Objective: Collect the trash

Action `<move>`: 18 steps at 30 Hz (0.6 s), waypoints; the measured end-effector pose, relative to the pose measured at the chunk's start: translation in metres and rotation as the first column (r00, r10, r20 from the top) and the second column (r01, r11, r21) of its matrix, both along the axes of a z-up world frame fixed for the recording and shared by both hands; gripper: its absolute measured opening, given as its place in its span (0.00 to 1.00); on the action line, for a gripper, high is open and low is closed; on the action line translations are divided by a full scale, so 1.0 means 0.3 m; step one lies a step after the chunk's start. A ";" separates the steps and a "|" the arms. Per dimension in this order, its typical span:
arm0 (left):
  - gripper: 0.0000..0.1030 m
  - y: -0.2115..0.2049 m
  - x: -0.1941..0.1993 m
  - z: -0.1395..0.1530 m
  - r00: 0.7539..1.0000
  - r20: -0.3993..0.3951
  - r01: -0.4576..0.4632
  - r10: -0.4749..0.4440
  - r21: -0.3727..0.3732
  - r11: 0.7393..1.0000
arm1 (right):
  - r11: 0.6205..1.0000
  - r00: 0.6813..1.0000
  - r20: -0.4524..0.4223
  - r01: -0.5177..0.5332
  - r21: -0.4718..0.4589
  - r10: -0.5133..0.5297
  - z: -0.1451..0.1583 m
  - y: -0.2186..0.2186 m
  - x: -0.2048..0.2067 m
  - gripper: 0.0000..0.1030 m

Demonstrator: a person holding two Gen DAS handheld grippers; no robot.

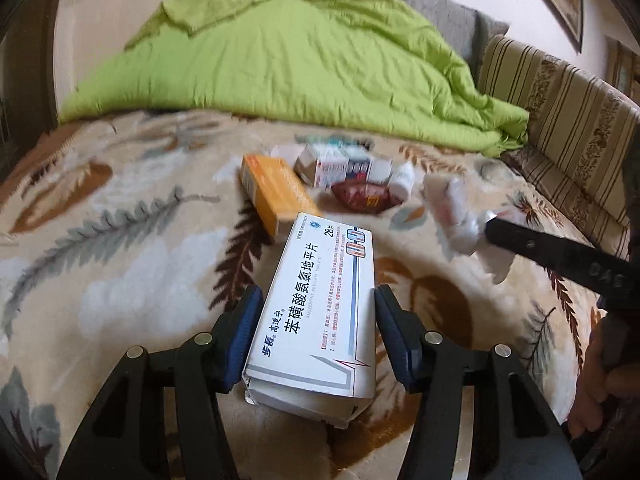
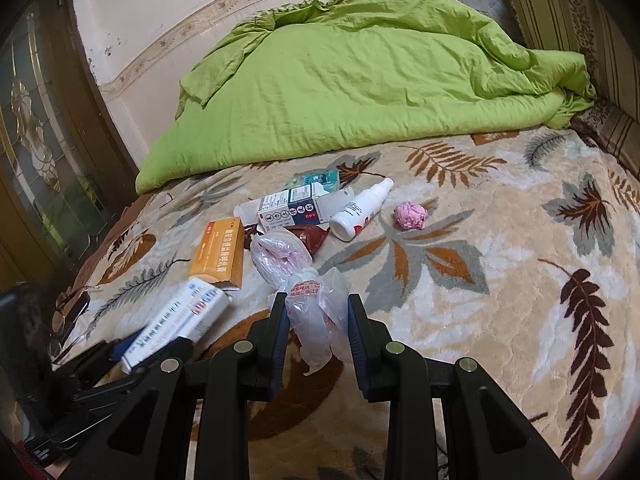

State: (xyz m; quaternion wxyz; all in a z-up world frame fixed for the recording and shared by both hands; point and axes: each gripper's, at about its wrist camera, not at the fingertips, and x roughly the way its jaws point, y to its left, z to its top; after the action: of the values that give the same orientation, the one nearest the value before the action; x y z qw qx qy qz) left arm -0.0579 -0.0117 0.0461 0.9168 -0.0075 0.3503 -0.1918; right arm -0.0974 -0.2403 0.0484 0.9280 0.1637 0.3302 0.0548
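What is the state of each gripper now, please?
Left gripper: closed on the white medicine box, fingers on both sides.
Right gripper: holding the clear plastic bag between its fingers.

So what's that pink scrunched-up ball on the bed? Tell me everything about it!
The pink ball looks like a crumpled wad of tissue or thin paper, wrinkly all over. It lies loose on the leaf-patterned blanket, on its own, just right of the white spray bottle without touching it. Neither gripper is near it. What it really is cannot be told.
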 end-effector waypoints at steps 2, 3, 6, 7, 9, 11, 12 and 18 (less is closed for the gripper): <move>0.55 -0.004 -0.016 0.020 0.999 0.045 -0.017 0.016 0.008 1.000 | 1.000 1.000 0.007 -0.004 -0.005 0.004 0.003 0.004 -0.003 0.30; 0.55 -0.006 -0.019 0.024 0.998 0.058 -0.026 0.025 0.015 1.000 | 1.000 1.000 0.009 -0.007 -0.006 0.007 0.004 0.005 -0.004 0.30; 0.55 -0.010 -0.019 0.028 0.994 0.089 -0.070 0.065 0.053 0.996 | 1.000 1.000 0.016 -0.014 -0.011 0.014 0.007 0.010 -0.006 0.30; 0.55 -0.007 -0.014 0.026 0.993 0.088 -0.078 0.073 0.058 0.995 | 1.000 1.000 0.018 -0.015 -0.015 0.016 0.008 0.012 -0.006 0.30; 0.55 0.009 -0.010 0.026 0.991 0.091 -0.101 0.096 0.060 0.993 | 1.000 1.000 0.022 -0.019 -0.021 0.019 0.010 0.017 -0.008 0.30; 0.55 0.021 -0.007 0.028 0.990 0.094 -0.116 0.110 0.062 0.991 | 0.999 0.999 0.023 -0.024 -0.024 0.024 0.010 0.022 -0.008 0.30; 0.55 0.027 -0.007 0.027 0.988 0.097 -0.125 0.119 0.065 0.990 | 0.999 0.999 0.022 -0.026 -0.028 0.026 0.010 0.024 -0.007 0.30; 0.55 0.030 -0.005 0.024 0.987 0.102 -0.134 0.126 0.079 0.988 | 0.999 0.999 0.022 -0.027 -0.029 0.027 0.009 0.026 -0.008 0.30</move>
State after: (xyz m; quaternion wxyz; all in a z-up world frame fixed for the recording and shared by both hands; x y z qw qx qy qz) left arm -0.0595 -0.0026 0.0534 0.9426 0.0184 0.3123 -0.1166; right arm -0.0997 -0.2324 0.0512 0.9331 0.1453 0.3228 0.0644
